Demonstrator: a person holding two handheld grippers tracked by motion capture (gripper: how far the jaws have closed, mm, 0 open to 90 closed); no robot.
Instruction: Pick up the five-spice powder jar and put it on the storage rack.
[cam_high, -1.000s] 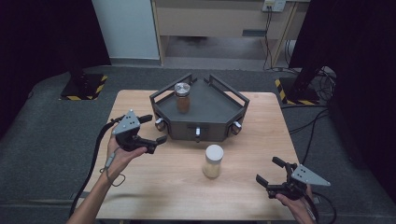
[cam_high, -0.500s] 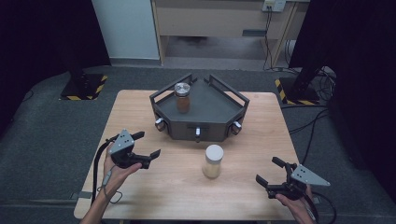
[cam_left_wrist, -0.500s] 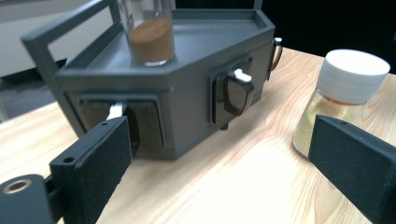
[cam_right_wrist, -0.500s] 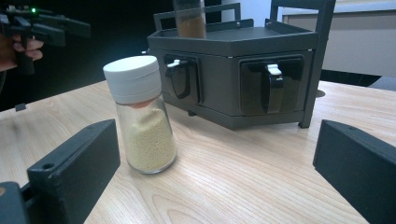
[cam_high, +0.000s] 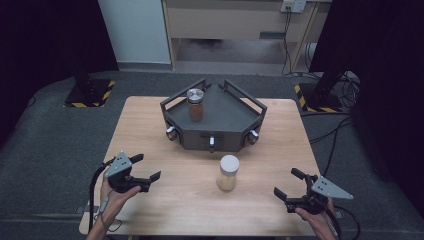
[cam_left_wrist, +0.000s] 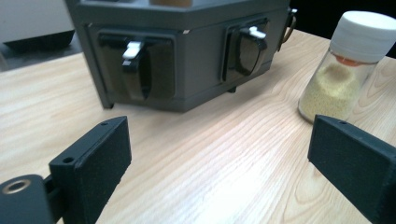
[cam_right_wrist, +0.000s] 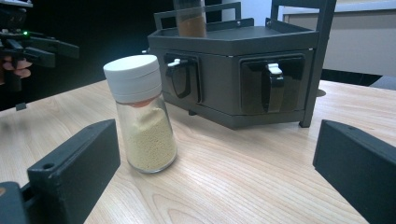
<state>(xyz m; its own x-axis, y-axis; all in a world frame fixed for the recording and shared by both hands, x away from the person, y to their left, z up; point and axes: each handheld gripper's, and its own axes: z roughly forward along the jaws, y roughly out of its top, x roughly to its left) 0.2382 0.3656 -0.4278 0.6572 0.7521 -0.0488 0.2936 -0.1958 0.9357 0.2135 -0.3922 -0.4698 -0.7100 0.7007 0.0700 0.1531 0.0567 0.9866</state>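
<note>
A white-capped shaker (cam_high: 228, 172) of yellow powder stands upright on the counter (cam_high: 150, 125), just before the dark rack (cam_high: 214, 117), which carries a brown-filled jar (cam_high: 195, 104). No readable label shows on either. The left gripper (cam_high: 146, 168) and the right gripper (cam_high: 286, 183) hover well apart from the shaker, jaws spread, holding nothing.

Even overhead light brightens the table (cam_high: 150, 130); surroundings stay dark, and near jaws blur in both gripper views.
</note>
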